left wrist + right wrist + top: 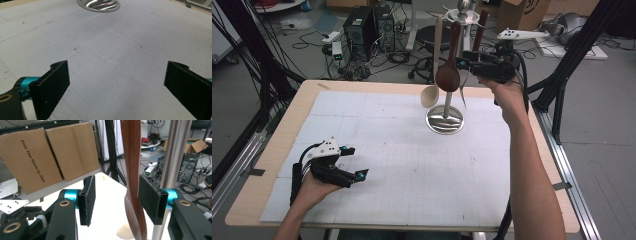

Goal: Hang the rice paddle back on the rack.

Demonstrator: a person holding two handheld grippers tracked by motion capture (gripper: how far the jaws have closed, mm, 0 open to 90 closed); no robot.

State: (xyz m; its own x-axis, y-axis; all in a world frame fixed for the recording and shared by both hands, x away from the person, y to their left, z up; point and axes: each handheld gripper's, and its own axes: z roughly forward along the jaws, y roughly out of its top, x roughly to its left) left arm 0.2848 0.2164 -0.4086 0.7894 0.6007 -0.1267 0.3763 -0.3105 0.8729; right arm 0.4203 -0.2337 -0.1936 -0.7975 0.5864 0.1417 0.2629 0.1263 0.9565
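A steel utensil stand (445, 120) rises at the back of the white mat, with utensils hanging from its top. A dark wooden spoon (448, 75) hangs in front of the pole and a pale wooden spoon (430, 95) to its left. My right gripper (462, 64) is raised beside the dark spoon. In the right gripper view the spoon's handle (131, 157) stands between the jaws of the right gripper (116, 197), close against the right pad, with a gap to the left pad (87, 200). My left gripper (355, 161) rests low at the mat's front left, open and empty (116, 80).
The stand's round base (98, 5) lies ahead of the left gripper, and its pole (175, 152) runs just behind the right jaw. A third dark handle (479, 30) hangs at the stand's right. Cardboard boxes (50, 155) and black frame posts stand beyond the table.
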